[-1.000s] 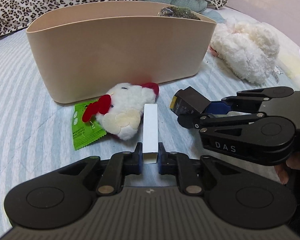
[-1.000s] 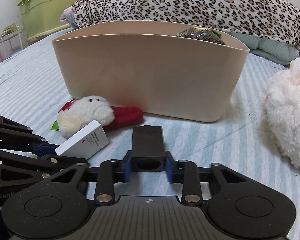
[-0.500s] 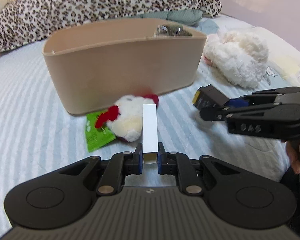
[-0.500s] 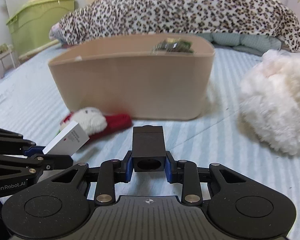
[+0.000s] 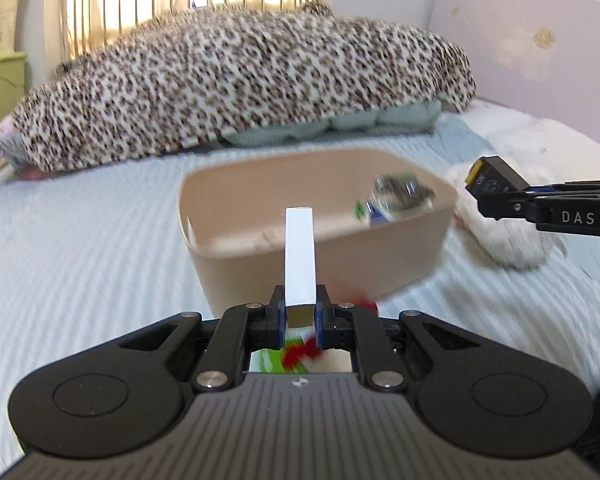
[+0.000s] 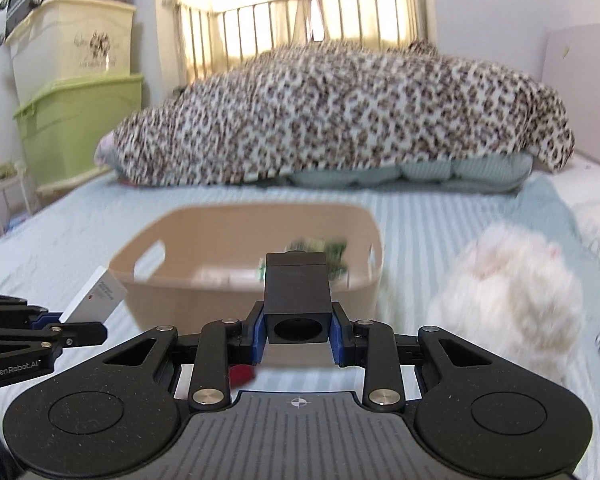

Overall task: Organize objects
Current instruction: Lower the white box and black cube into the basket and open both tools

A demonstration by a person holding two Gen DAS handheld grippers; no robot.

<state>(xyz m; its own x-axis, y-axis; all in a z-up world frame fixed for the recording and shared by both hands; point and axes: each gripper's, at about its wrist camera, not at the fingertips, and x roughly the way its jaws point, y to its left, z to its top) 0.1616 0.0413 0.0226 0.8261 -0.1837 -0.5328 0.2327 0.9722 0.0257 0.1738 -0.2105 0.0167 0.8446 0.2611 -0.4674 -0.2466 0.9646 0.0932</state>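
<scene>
My left gripper (image 5: 299,312) is shut on a slim white box (image 5: 299,256) and holds it above the near rim of the beige bin (image 5: 404,256). My right gripper (image 6: 298,332) is shut on a black box (image 6: 296,292) and holds it in the air in front of the bin (image 6: 160,292). The right gripper with the black box also shows at the right of the left wrist view (image 5: 496,184). The left gripper and white box show at the left of the right wrist view (image 6: 96,294). A shiny packet (image 5: 396,196) lies inside the bin.
A white fluffy plush (image 6: 512,300) lies right of the bin. A small red and white plush and a green packet (image 5: 296,354) lie below my left gripper, mostly hidden. A leopard-print quilt (image 5: 240,84) lies across the back. Storage boxes (image 6: 76,120) stand at far left.
Both grippers have risen with their boxes, from near the bed surface to above the bin's rim height. The bin's inside now shows.
</scene>
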